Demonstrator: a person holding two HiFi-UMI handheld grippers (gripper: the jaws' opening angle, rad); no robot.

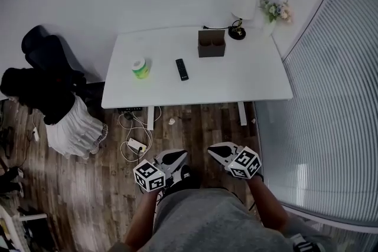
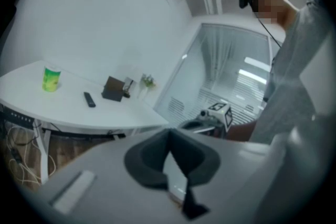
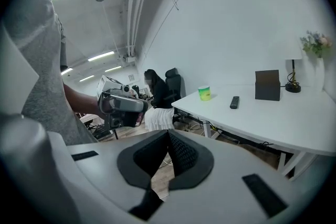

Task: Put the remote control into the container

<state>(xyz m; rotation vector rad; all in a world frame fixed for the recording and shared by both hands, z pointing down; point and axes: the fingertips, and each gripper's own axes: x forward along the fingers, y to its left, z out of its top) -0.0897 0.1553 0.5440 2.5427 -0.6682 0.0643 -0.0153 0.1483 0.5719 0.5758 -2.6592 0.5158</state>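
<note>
Remote control (image 1: 182,69): black and slim, lying flat on the white table (image 1: 260,82) near the middle of the top. It sits between the green cup (image 1: 140,68) and the container (image 1: 211,43), apart from both and outside the container.

Container: brown open-topped box, upright toward the table's back edge, with dark hollows showing at its top. Nothing can be made out inside.

Green cup: upright, left of the remote control, with a pale lid or rim.

Lamp base (image 1: 237,32): black, just beside the container at the back, its cable running along the rear edge.

Flowers (image 1: 276,10): small bunch in a pale vase at the table's far right corner.

Office chair (image 1: 44,59): dark, draped with dark and white cloth, standing left of the table.

Power strip (image 1: 137,144): white, on the wooden floor (image 1: 71,186) under the table's front edge, among loose cables.

Left gripper (image 1: 172,156): jaws pressed together with nothing between them, held over the floor well short of the table.

Right gripper (image 1: 221,151): jaws likewise pressed together and empty, held beside the left gripper and apart from it.
</note>
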